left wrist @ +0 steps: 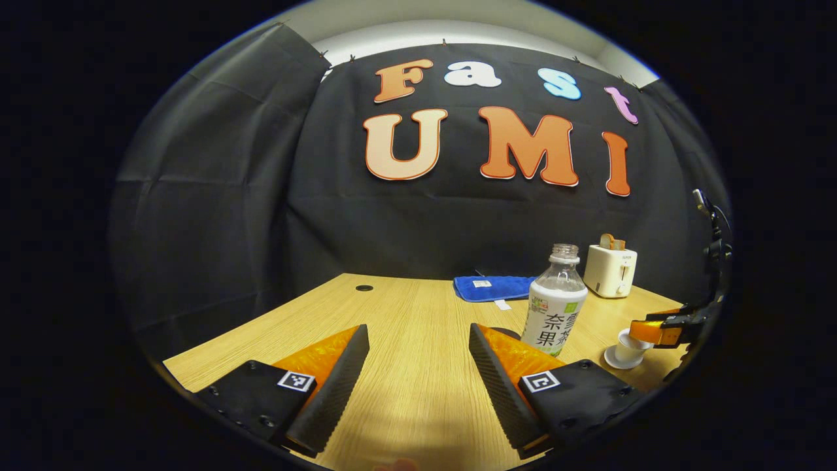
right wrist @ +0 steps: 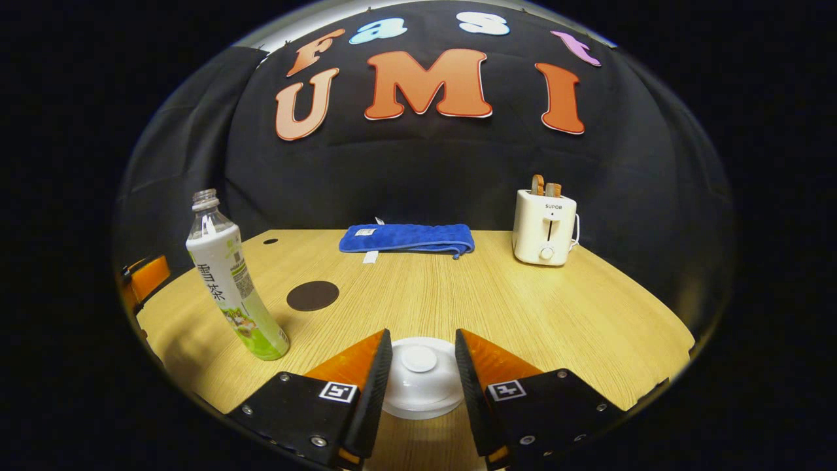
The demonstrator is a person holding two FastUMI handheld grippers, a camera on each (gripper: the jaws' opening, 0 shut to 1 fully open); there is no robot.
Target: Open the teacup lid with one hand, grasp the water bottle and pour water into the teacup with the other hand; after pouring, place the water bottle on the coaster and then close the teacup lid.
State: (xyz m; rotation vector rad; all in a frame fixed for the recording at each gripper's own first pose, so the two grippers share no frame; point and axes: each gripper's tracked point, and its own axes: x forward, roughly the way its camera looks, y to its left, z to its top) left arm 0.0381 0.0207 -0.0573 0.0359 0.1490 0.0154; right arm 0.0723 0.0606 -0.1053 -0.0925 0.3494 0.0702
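Observation:
The capless water bottle (left wrist: 556,304) stands upright just right of my left gripper (left wrist: 418,327), which is open with bare table between its fingers. In the right gripper view the bottle (right wrist: 232,288) stands at the left, with the dark round coaster (right wrist: 312,296) behind it to the right. My right gripper (right wrist: 423,333) is open, and its fingers closely flank the white teacup lid (right wrist: 419,366), which sits on the cup. I cannot see them pressing on it. The left gripper view shows the teacup (left wrist: 626,350) on its saucer at the right, with the right gripper (left wrist: 650,330) at its top.
A folded blue towel (right wrist: 407,237) lies at the back of the wooden table (right wrist: 556,314). A white toaster (right wrist: 545,227) holding toast stands at the back right. The left gripper (right wrist: 142,278) shows at the left edge of the right gripper view.

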